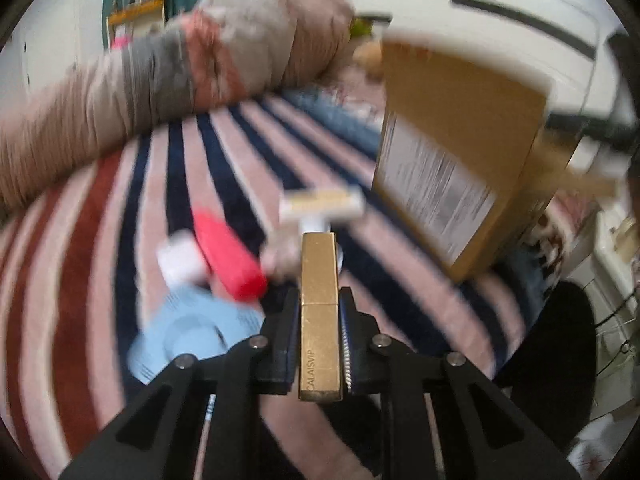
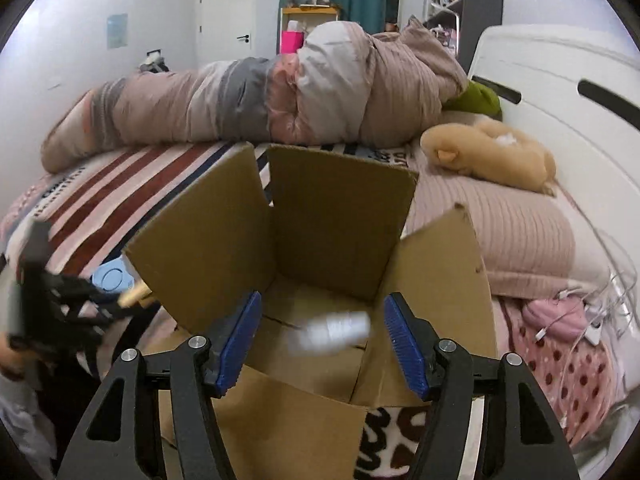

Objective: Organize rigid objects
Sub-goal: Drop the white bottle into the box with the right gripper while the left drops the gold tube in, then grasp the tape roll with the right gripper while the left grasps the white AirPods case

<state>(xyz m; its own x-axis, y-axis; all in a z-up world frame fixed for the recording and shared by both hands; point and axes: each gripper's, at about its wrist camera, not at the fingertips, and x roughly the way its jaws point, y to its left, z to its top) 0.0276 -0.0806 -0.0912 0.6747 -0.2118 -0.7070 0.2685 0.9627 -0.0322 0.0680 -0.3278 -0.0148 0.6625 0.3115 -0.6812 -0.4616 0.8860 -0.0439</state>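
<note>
Gold tube [image 1: 319,312] in left claw [image 1: 320,322]

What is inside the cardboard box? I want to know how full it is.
The cardboard box shows one blurred white item over its bare bottom flaps. The near wall and the right gripper hide the front corners.

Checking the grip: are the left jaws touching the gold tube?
Touching. The left wrist view shows the left gripper shut on the gold tube, both pads pressing its sides.

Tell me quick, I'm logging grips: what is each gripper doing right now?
Left gripper: shut on a gold bar-shaped case.
Right gripper: open, holding nothing, above the cardboard box.
</note>
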